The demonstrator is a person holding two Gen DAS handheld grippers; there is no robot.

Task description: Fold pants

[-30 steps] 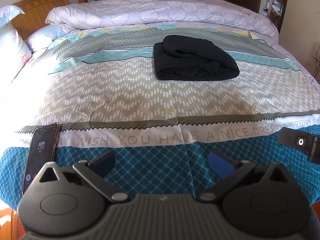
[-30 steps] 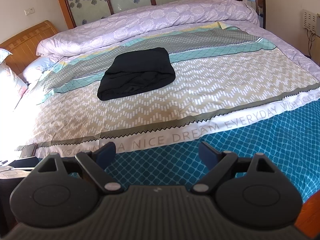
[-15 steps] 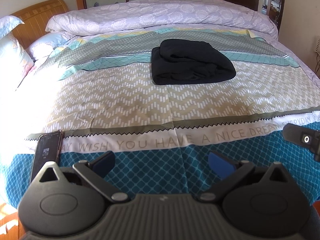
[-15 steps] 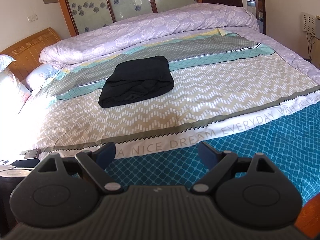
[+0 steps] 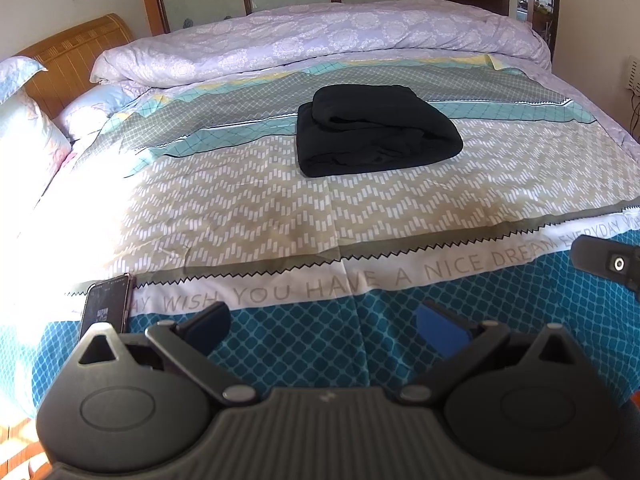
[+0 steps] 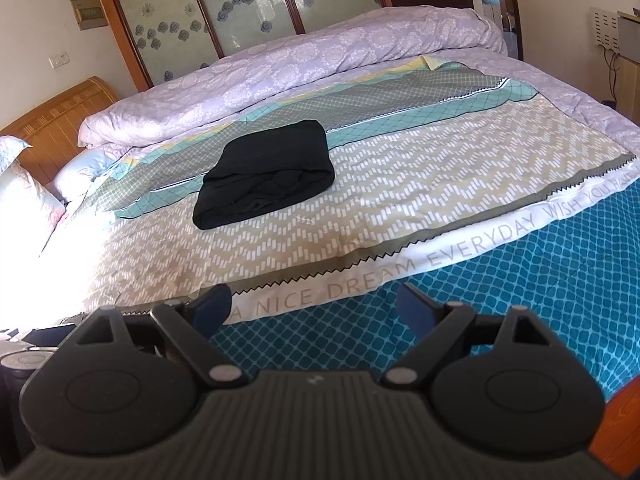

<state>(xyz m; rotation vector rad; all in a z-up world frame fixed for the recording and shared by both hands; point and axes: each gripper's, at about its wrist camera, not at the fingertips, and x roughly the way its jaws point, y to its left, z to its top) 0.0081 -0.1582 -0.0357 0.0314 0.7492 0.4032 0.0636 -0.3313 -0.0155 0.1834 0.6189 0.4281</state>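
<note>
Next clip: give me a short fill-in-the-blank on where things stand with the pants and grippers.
1. The black pants lie ____ on the bedspread.
2. Both the left gripper and the right gripper are ____, holding nothing.
3. A ____ lies at the bed's edge beside the left gripper.

Missing words: folded; open; phone

Both of your grippers, held level and empty, fingers spread.

Your left gripper [image 5: 322, 326] points forward with its blue-padded fingers [image 5: 440, 326] wide apart and nothing between them. Your right gripper [image 6: 316, 306] sits likewise, fingers [image 6: 414, 306] parted and empty; part of its body [image 5: 608, 262] shows at the right edge of the left wrist view.
</note>
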